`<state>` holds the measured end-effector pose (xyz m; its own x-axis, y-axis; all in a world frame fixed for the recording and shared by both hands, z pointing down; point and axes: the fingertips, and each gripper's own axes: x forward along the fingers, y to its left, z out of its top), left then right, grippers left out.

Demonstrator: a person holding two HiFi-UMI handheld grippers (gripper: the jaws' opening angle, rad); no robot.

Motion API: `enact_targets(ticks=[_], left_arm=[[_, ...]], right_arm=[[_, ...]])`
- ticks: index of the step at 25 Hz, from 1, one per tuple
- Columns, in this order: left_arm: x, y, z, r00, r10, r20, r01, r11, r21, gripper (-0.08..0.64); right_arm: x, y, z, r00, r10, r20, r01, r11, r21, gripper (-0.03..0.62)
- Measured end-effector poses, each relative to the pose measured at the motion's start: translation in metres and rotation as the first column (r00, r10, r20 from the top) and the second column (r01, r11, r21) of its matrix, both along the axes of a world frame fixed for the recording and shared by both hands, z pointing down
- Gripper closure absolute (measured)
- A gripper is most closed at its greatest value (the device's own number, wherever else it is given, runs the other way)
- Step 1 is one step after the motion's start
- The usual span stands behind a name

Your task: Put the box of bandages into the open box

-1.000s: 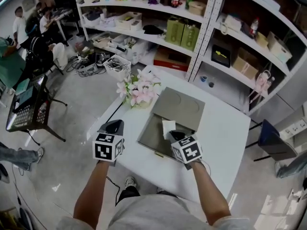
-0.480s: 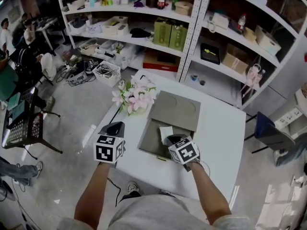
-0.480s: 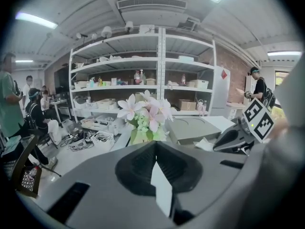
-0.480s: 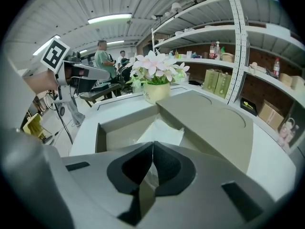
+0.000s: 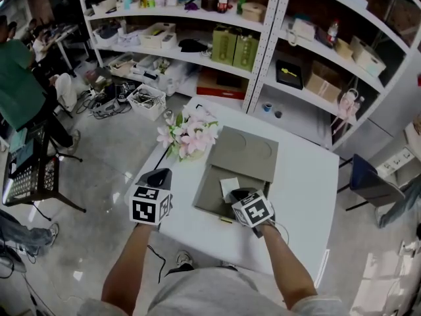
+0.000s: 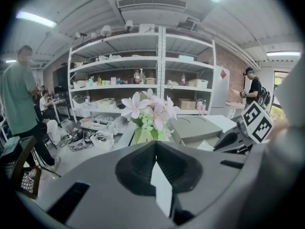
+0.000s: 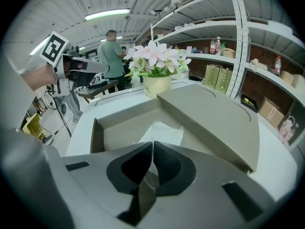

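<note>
Since the white box of bandages (image 5: 228,187) lay flat on the floor of the open box (image 5: 205,199), just ahead of the right gripper (image 5: 241,195), the placing looked done; only the pull-back seemed left. That gripper's jaws were pressed together on nothing. Left gripper (image 5: 156,175) hung beside the worktop (image 5: 302,196) edge, jaws together, empty. Print on the box of bandages was too small to read, and its near end was hidden behind the right gripper.

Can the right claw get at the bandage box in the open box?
Likely yes: the right claw is just short of the box of bandages, nothing between; its jaws are shut.
</note>
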<state>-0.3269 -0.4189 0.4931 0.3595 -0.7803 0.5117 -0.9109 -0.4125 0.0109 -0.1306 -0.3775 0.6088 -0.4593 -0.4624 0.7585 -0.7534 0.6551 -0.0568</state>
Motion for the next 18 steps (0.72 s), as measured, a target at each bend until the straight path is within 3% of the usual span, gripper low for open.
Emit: enact_targets(ticks=[18], left_arm=[[0.017, 0.002, -0.009, 1.000, 0.026, -0.004, -0.026, 1.000, 0.015, 0.555]], right_arm=[[0.004, 0.004, -0.035, 0.995, 0.033, 0.090, -0.037, 0.998, 0.043, 0.529]])
